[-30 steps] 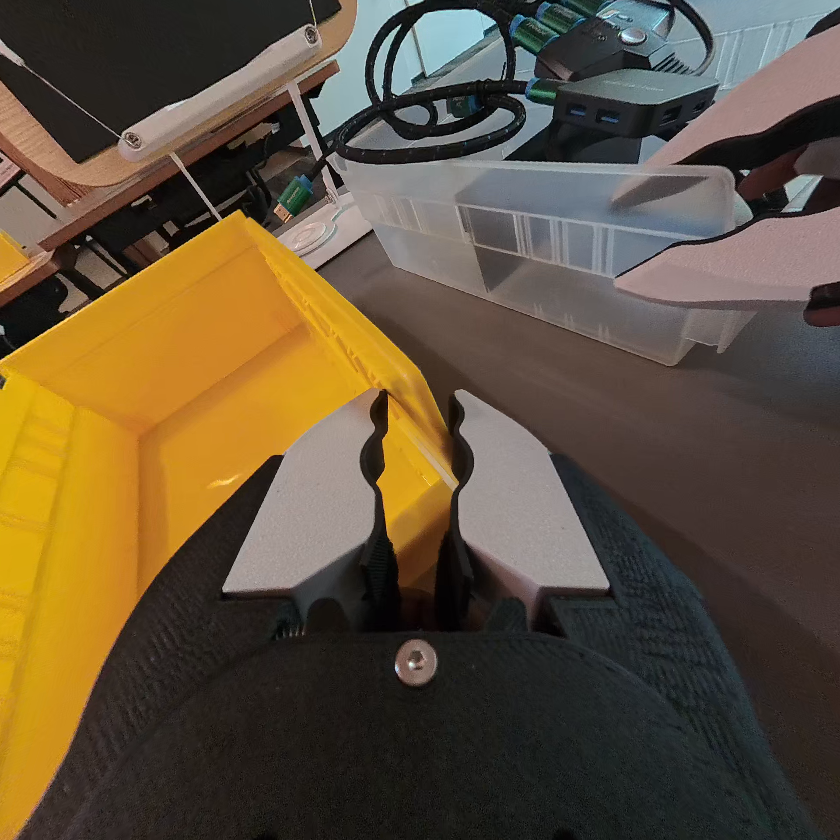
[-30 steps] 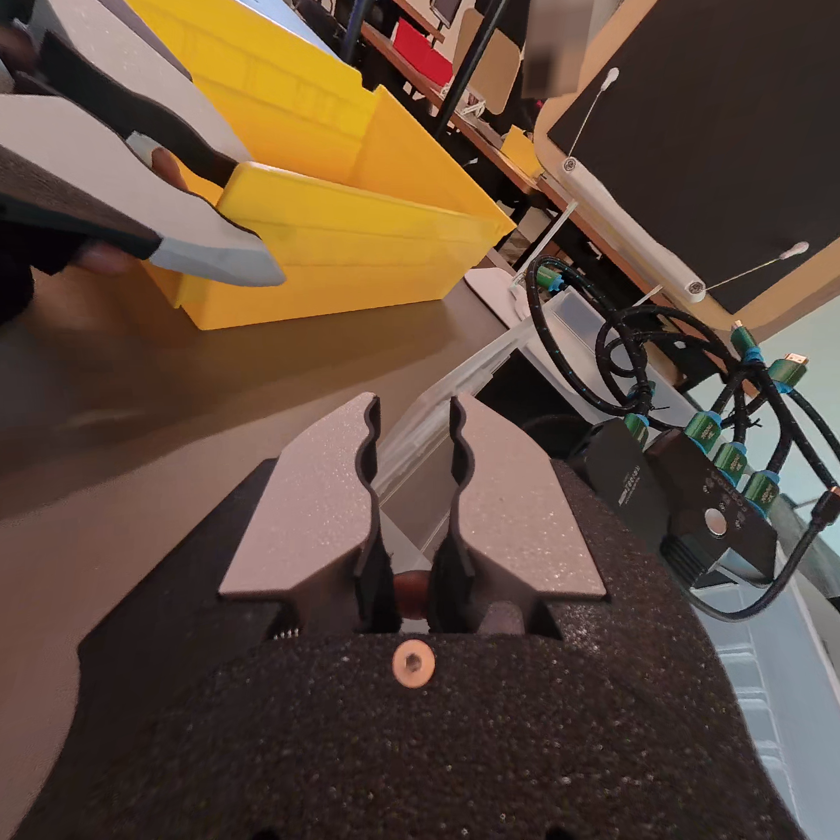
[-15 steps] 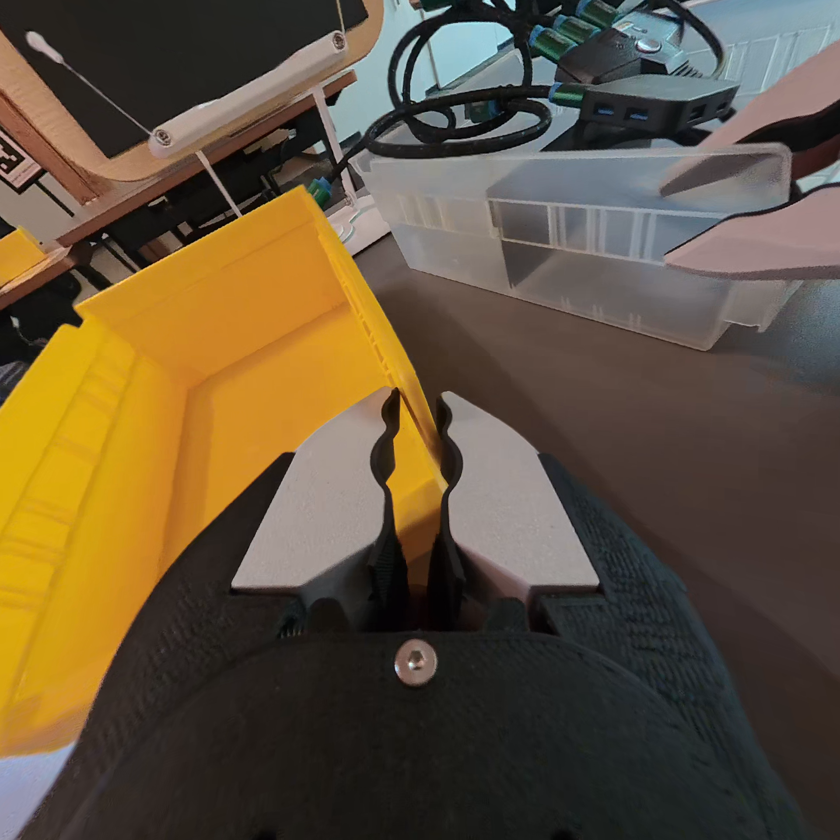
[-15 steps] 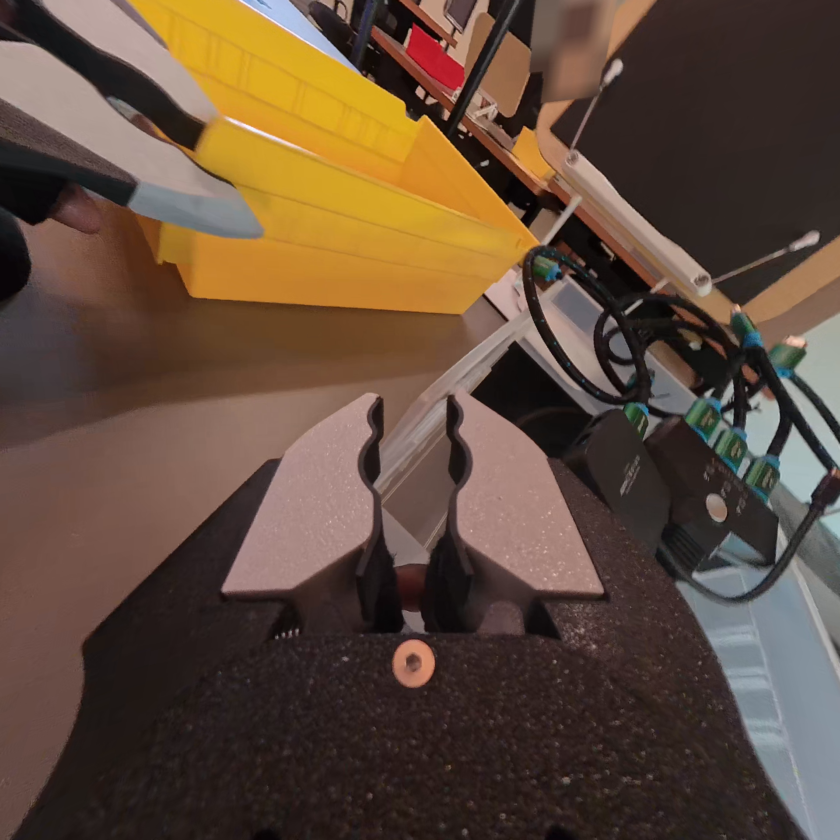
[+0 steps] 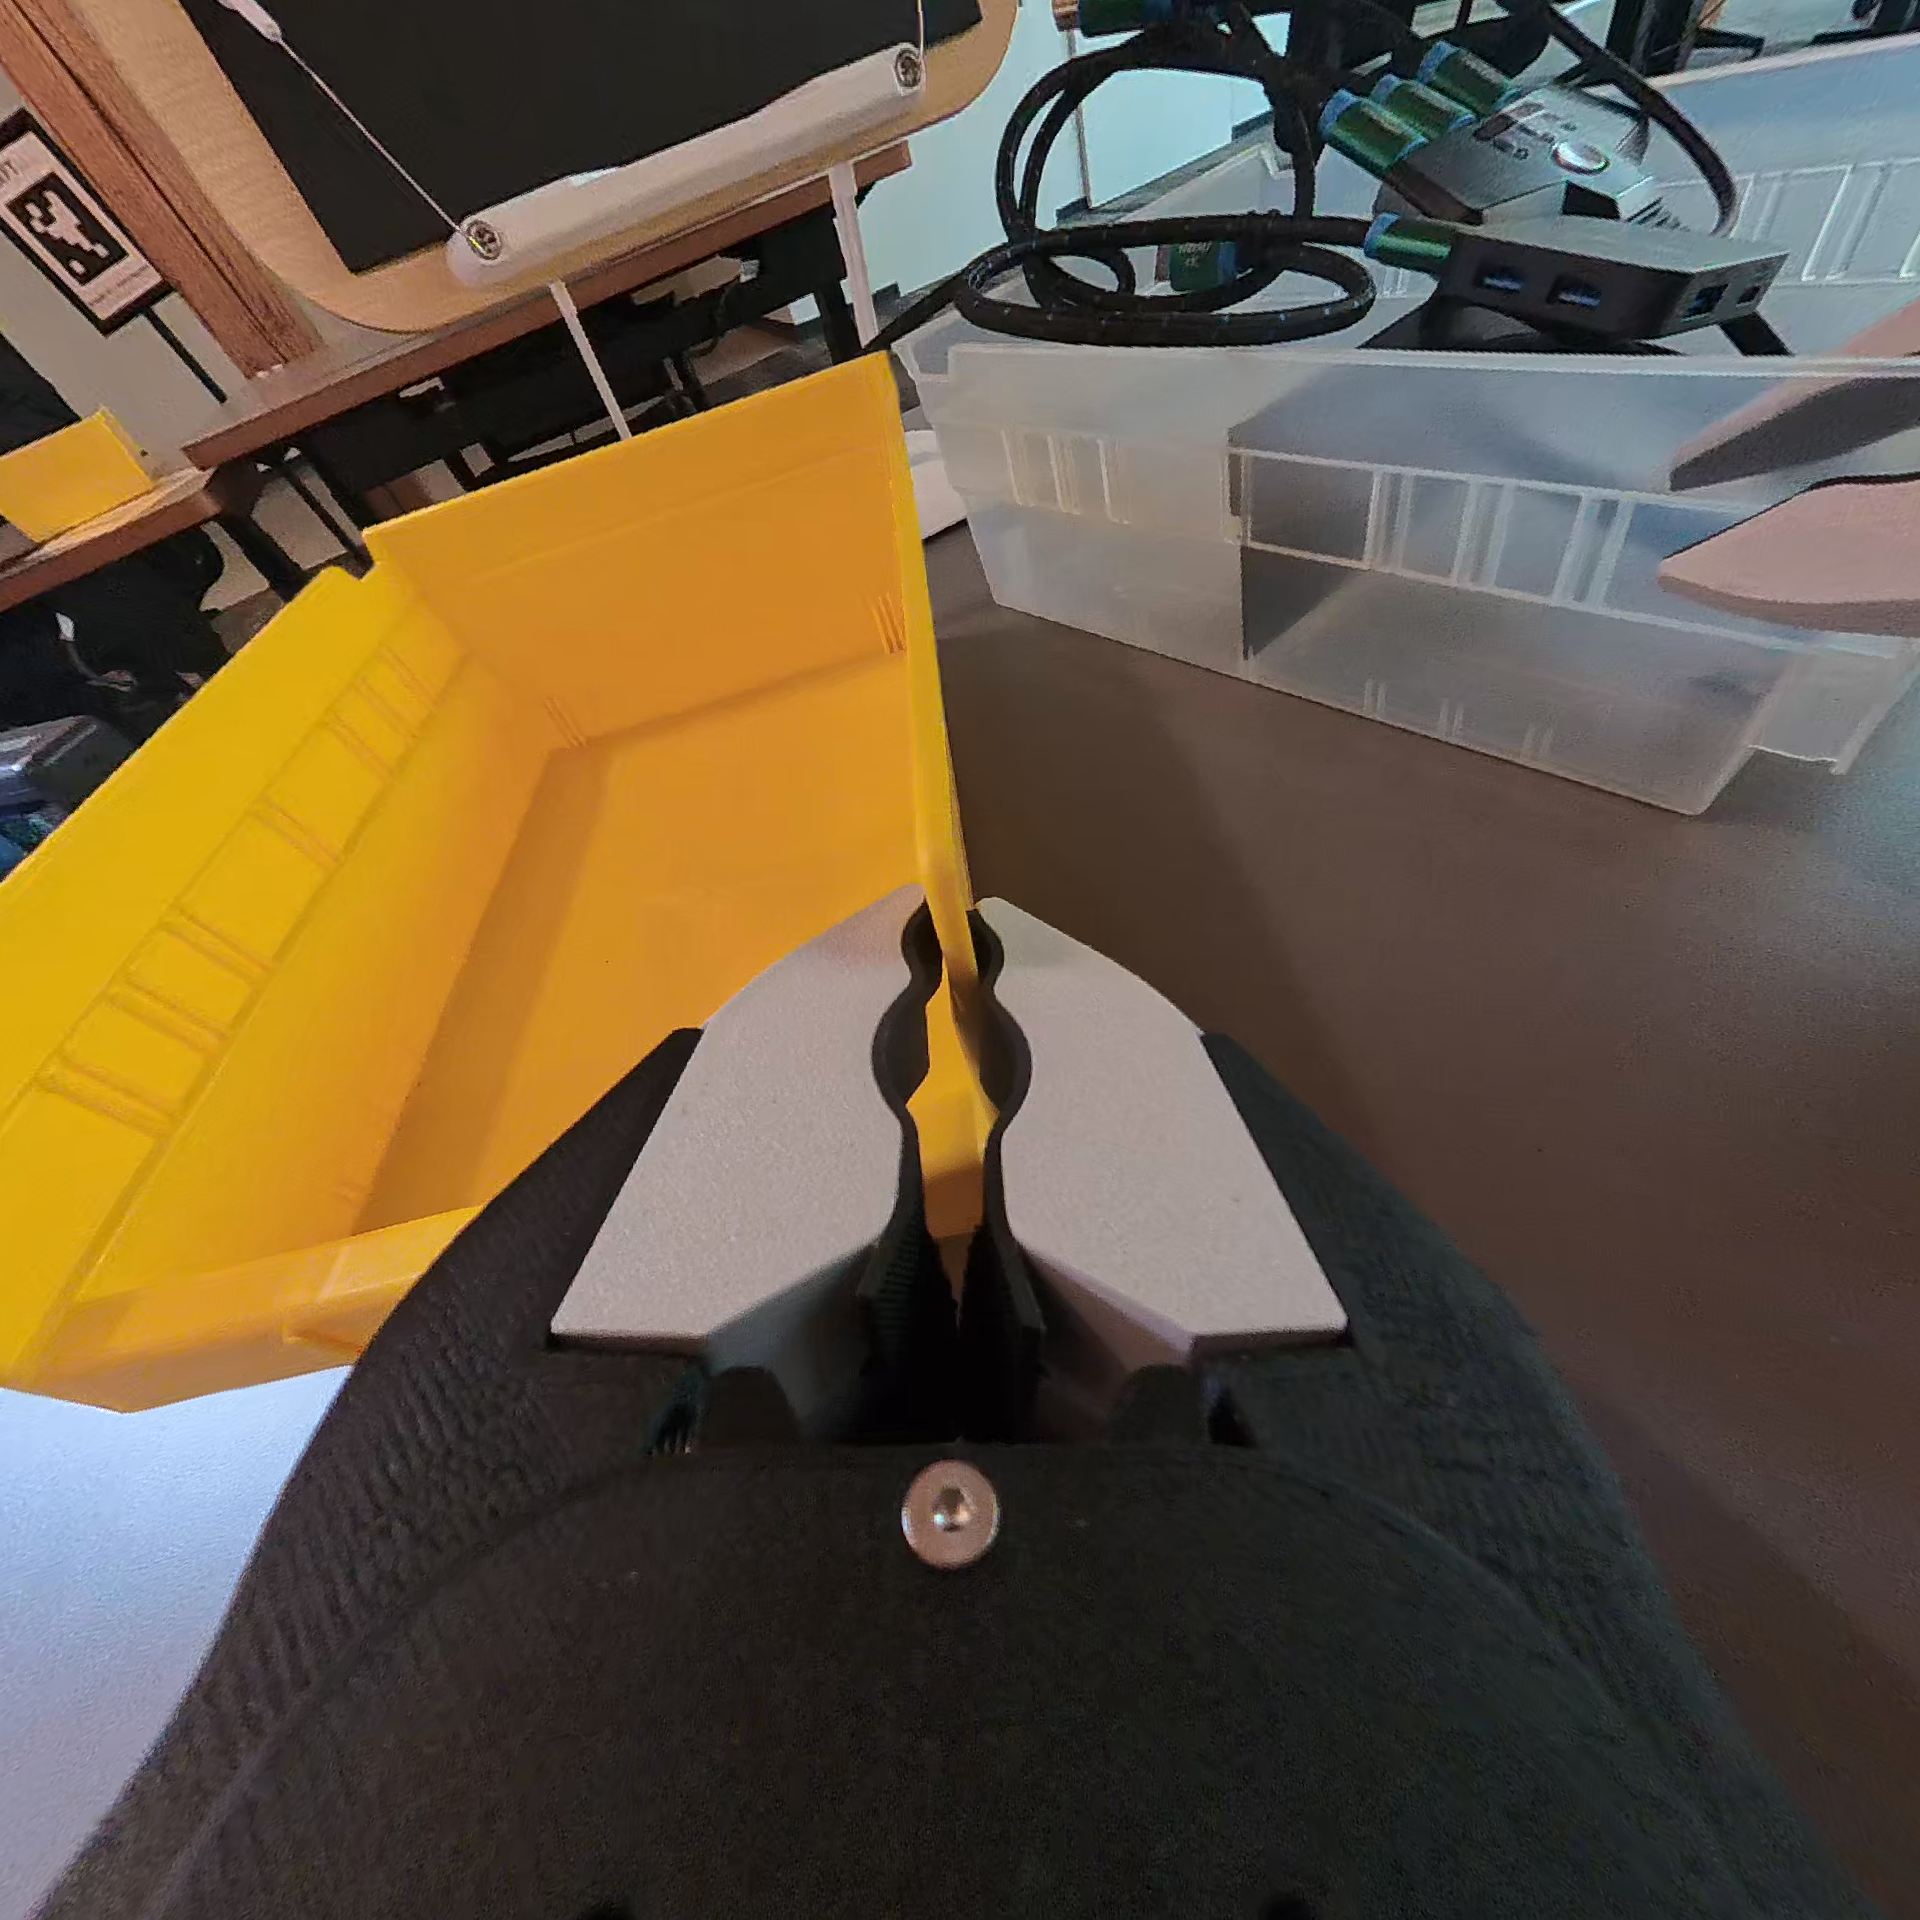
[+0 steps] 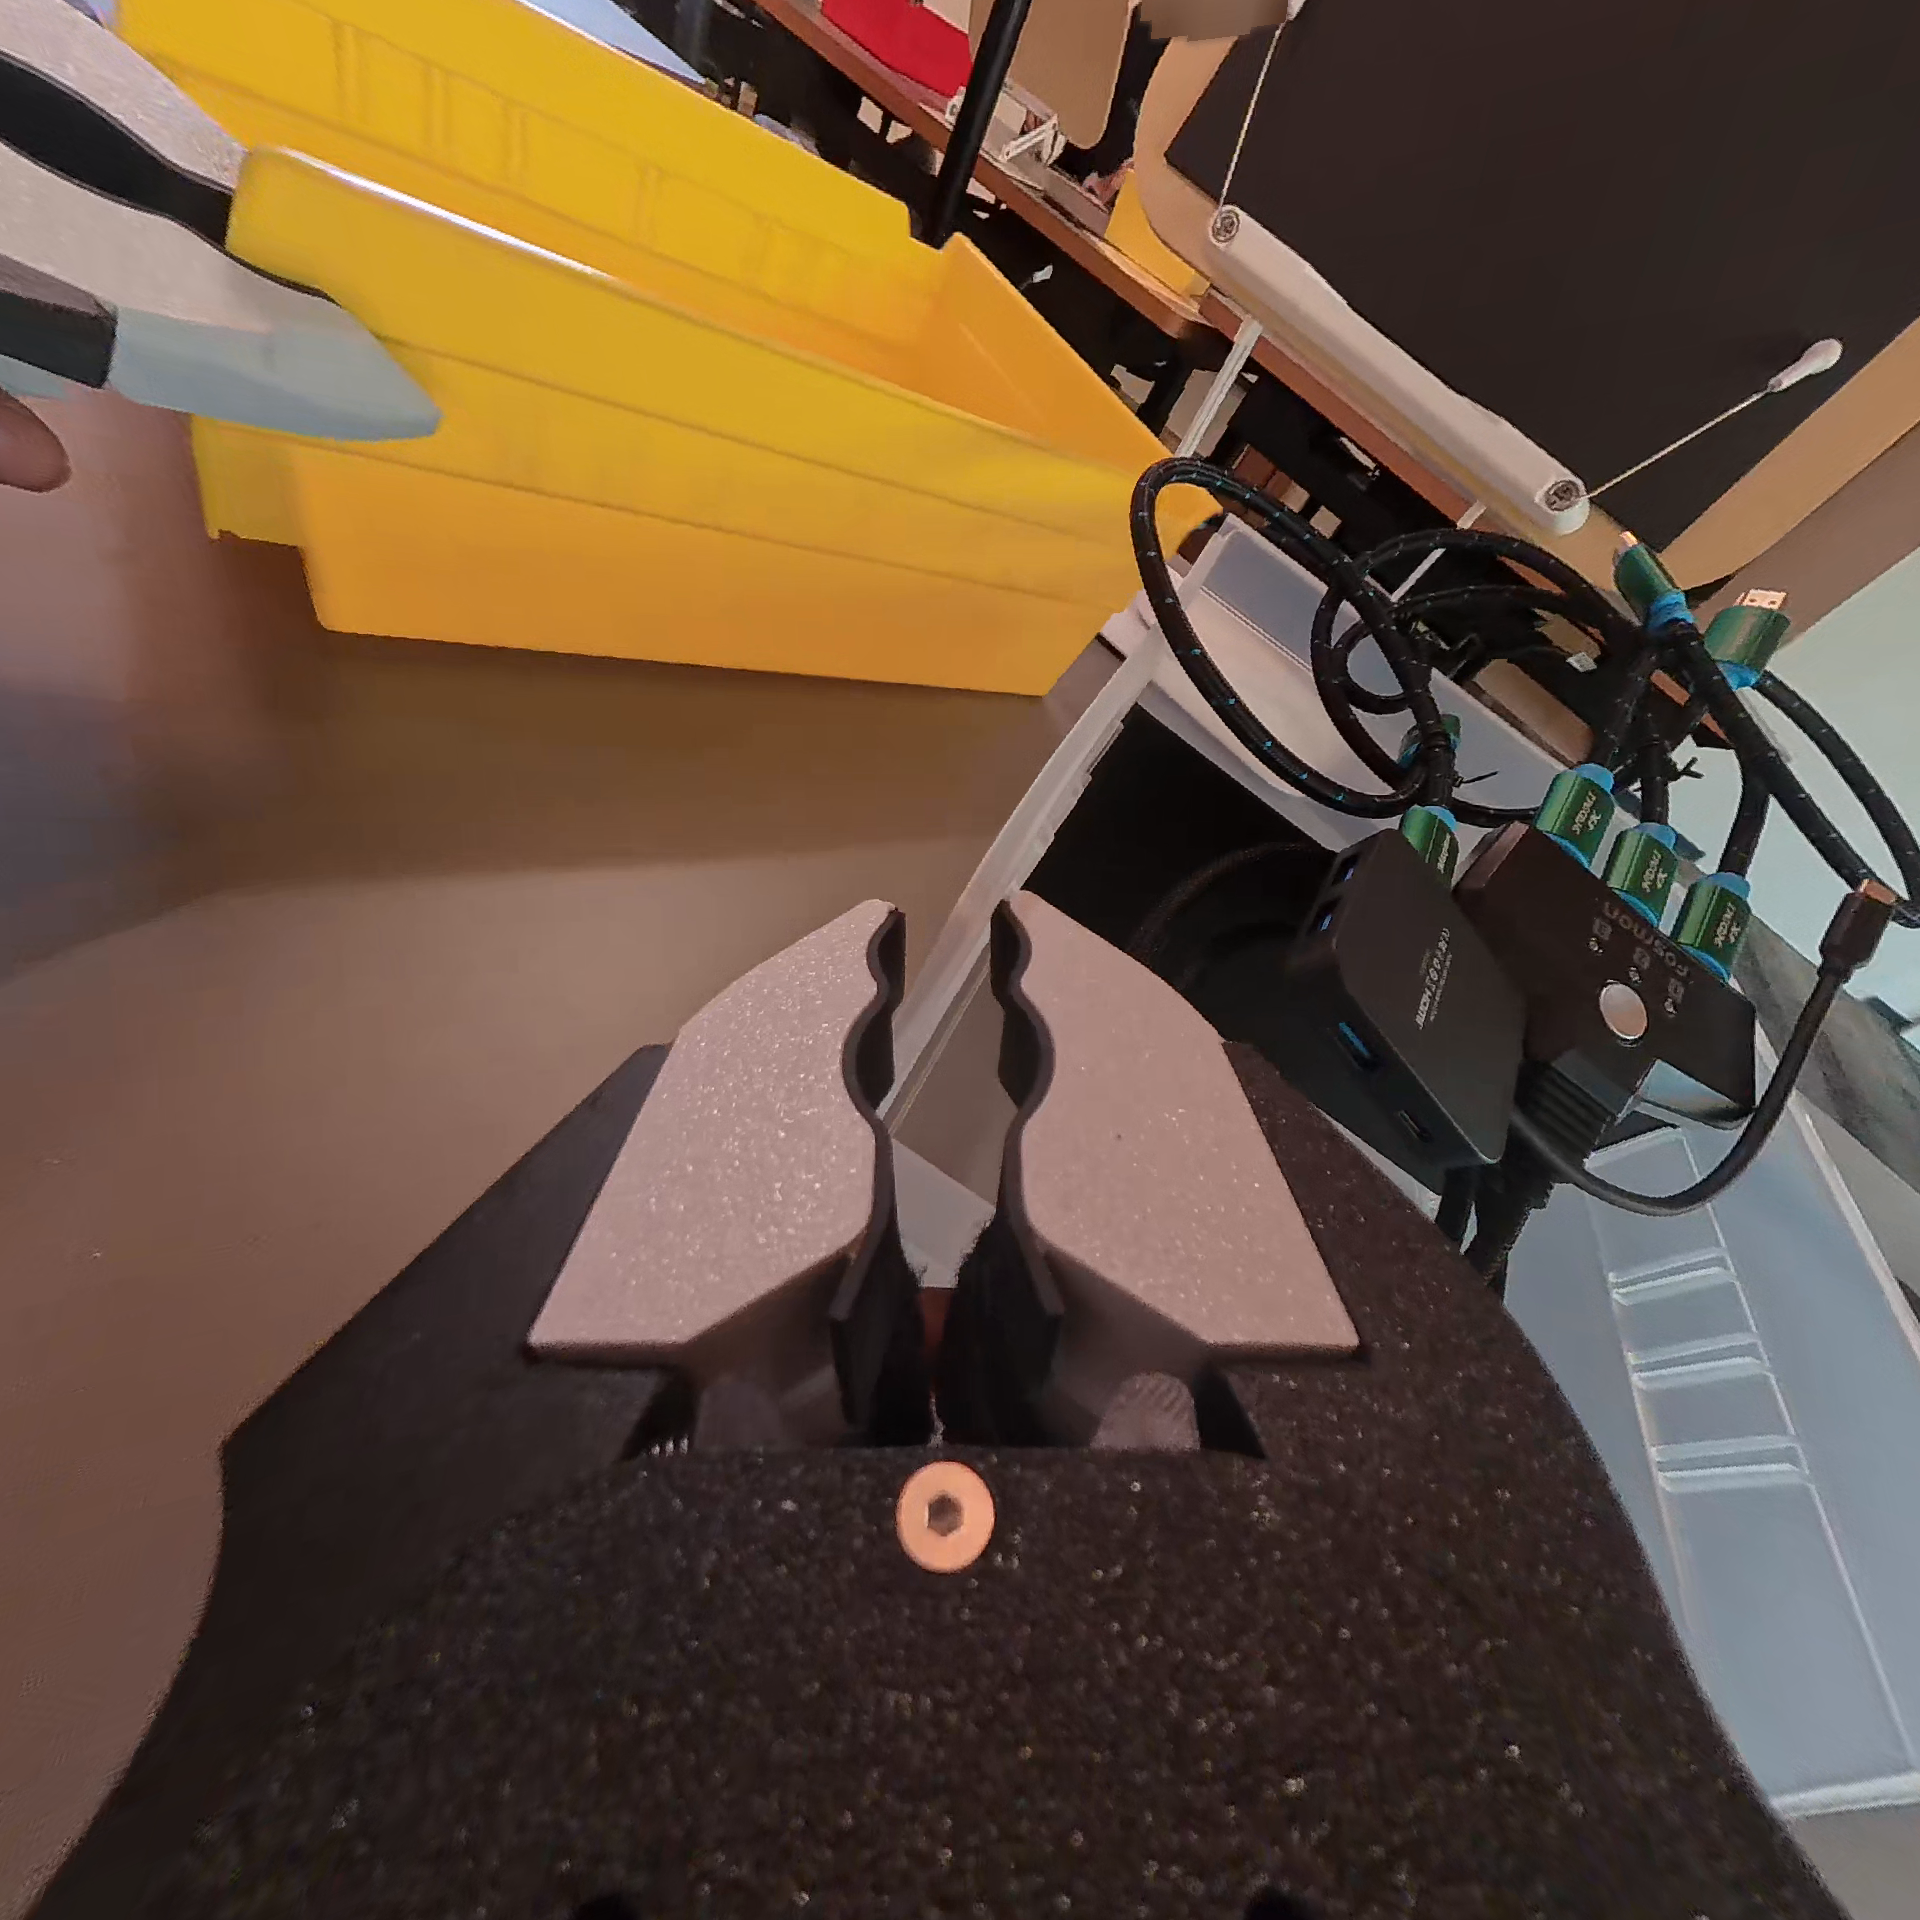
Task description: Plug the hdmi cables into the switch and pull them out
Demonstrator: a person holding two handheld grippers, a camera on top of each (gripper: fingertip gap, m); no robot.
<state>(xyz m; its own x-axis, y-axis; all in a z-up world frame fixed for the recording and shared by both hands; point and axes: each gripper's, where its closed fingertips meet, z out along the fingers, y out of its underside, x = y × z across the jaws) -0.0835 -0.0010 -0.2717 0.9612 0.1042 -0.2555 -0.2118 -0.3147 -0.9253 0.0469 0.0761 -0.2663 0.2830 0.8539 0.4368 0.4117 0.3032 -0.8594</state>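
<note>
Left gripper [image 5: 951, 925] pinches the yellow bin [image 5: 623, 831] wall; right gripper [image 6: 943, 925] straddles the clear bin [image 5: 1455, 623] edge, narrow. On this bin sits the switch [image 6: 1621, 966], light, with stiff cables [image 6: 1299, 644]; better grasp the green plugs [image 6: 1642, 862].

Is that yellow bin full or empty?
Empty: the left wrist view shows the yellow bin's bare floor and walls, with nothing inside.

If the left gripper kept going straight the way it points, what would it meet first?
The left gripper already straddles the side wall of the yellow bin; going on, it would likely slide along that wall.
</note>
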